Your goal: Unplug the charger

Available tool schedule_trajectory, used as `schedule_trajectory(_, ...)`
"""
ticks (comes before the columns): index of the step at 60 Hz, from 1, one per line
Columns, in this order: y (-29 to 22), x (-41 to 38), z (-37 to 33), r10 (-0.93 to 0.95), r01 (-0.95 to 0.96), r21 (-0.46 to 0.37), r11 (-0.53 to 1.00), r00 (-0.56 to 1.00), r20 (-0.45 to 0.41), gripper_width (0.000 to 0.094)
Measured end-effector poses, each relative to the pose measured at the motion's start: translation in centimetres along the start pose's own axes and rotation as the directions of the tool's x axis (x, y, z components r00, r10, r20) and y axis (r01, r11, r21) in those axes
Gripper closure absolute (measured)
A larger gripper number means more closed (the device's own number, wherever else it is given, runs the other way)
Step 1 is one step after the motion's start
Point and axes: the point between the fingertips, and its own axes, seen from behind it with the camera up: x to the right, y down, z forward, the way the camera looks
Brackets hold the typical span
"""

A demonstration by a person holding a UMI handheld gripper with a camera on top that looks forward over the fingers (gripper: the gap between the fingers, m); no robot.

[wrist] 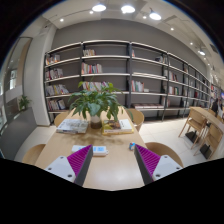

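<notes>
Hand-held gripper [112, 162] spread wide, holding nothing, above counter [115, 170]. Small white charger [99, 150] just ahead between fingers; potted plant [96, 103] beyond.

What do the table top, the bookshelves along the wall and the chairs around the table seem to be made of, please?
The table looks like light wood or wood laminate: pale tan, smooth, mildly glossy. The bookshelves appear grey, matte, perhaps painted metal or board; which one is unclear. The chairs seem light wood, with curved tan backs. The gripper hangs open above the table.
</notes>
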Motion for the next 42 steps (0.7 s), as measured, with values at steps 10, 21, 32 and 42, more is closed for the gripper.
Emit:
schedule_trajectory(10, 5.7, -6.5, -5.8, -0.002, 0.007, -0.069, 0.998, 0.998, 0.069, 0.0093)
schedule_trajectory(21, 9.7, -11.0, -9.4, -0.01, 0.029, -0.138, 0.99, 0.99, 0.138, 0.0096)
schedule_trajectory(32, 10.9, -12.3, -11.3, -0.036, 0.059, -0.145, 0.988, 0.988, 0.152, 0.0095)
schedule_trajectory(42, 11.0, -12.3, -12.0, -0.048, 0.069, -0.136, 0.988, 0.988, 0.15, 0.0098)
